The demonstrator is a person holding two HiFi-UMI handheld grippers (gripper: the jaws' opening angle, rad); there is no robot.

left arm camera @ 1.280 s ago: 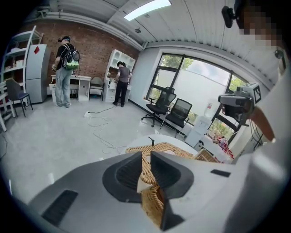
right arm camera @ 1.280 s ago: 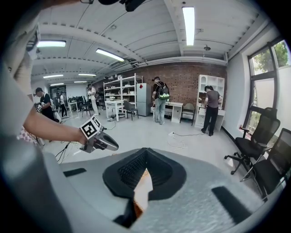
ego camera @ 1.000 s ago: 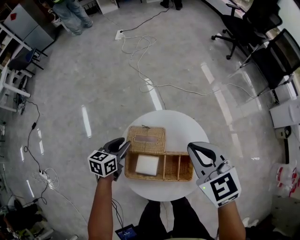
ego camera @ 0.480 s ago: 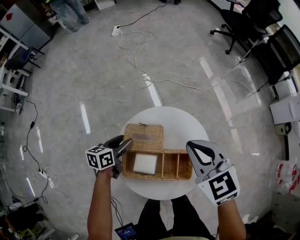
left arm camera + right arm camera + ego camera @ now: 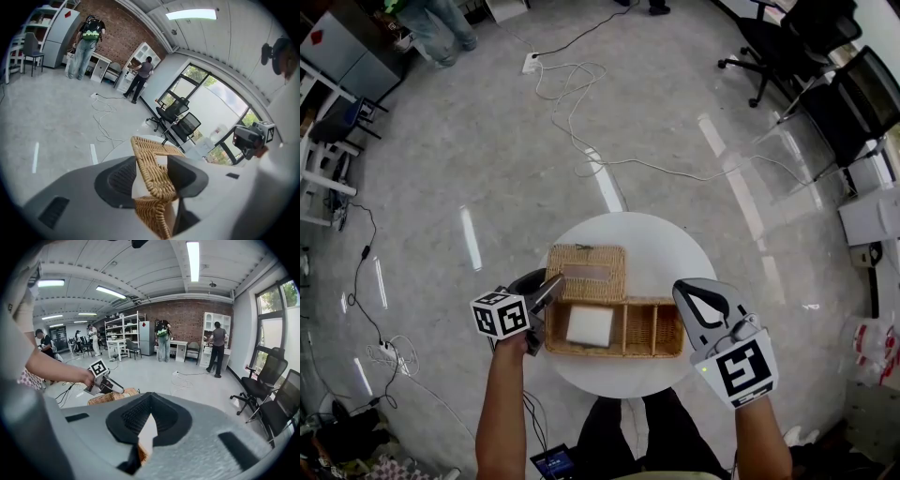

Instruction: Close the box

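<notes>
Holds the left tool (image 5: 546, 291) with jaws spread, freshly opened, straddling a woven rim at the left end of the tan wicker box (image 5: 652, 330) without pinching it. Holds the right tool (image 5: 687, 291) with jaws pressed together on nothing, by that box's right end. Leaves the box's flat wicker lid (image 5: 586, 272) open just ahead of the left tool's tips, on the round white counter (image 5: 675, 246).
</notes>
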